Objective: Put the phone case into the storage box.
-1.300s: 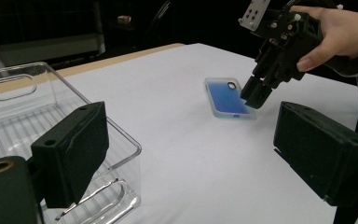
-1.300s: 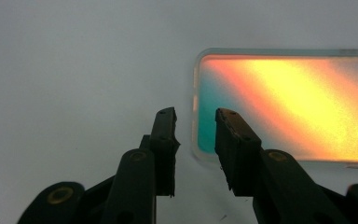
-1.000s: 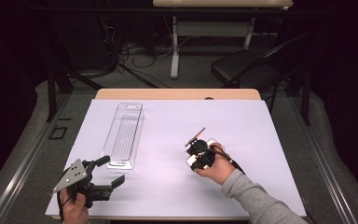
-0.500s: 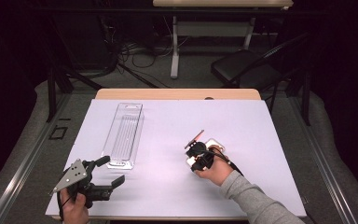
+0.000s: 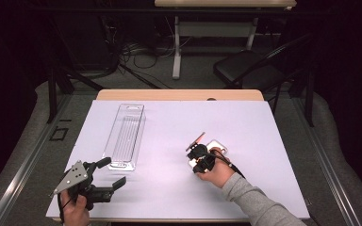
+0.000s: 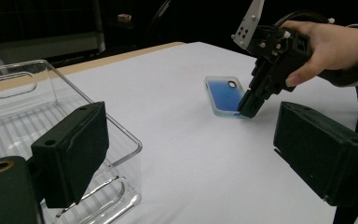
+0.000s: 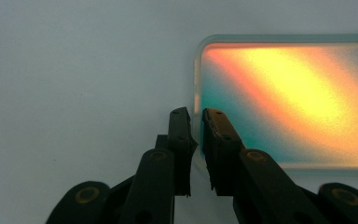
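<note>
A phone case (image 5: 218, 146) with a clear rim lies flat on the white sheet right of centre; it looks blue (image 6: 223, 95) in the left gripper view and orange and teal (image 7: 289, 98) in the right gripper view. My right gripper (image 5: 197, 162) points down at its near corner. Its jaws (image 7: 196, 121) have just been closing and pinch the case's rim, one pad outside and one inside. My left gripper (image 5: 112, 172) rests at the table's front left, open and holding nothing (image 6: 191, 154), beside the clear plastic tray (image 5: 125, 136).
A white sheet (image 5: 169, 127) covers the table, with a wooden strip (image 5: 179, 95) showing at the far edge. The long clear tray (image 6: 121, 135) holds nothing. A black chair (image 5: 245, 68) and cables stand on the floor beyond the table.
The right gripper has settled slightly onto the case's corner and its jaws have narrowed. The left gripper has stayed where it was.
</note>
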`<state>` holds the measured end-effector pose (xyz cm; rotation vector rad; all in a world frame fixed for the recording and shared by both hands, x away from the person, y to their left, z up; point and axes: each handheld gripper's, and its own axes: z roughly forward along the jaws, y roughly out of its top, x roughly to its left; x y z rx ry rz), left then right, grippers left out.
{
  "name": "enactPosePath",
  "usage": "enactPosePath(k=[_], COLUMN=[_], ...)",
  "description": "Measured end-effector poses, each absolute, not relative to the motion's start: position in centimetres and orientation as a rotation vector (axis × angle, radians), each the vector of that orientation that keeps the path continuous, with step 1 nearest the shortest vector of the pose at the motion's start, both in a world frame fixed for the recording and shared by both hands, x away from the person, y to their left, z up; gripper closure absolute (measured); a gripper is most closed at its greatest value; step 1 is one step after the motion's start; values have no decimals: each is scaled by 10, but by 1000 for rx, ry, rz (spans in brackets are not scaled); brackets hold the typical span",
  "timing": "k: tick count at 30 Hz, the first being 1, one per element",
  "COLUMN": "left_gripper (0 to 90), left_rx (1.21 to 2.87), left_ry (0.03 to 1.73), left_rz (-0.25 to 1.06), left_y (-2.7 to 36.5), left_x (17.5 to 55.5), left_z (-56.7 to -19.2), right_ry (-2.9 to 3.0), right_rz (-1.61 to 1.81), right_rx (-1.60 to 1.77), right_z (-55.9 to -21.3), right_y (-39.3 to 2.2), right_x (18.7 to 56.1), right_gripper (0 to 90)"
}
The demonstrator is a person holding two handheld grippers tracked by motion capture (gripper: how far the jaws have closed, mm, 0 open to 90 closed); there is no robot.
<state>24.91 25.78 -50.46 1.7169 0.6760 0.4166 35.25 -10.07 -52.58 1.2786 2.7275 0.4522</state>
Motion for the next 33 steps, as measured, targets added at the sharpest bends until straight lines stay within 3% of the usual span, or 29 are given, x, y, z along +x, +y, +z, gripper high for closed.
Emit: enactPosePath(k=[33], left_gripper=[106], left_rx=[1717], left_ry=[680], left_rz=[417], left_y=[258], left_x=[249], left_z=[-505], right_ry=[2711], right_rz=[417], right_rx=[1277], right_z=[-528], right_y=[-98], right_x=[352], right_gripper=[875])
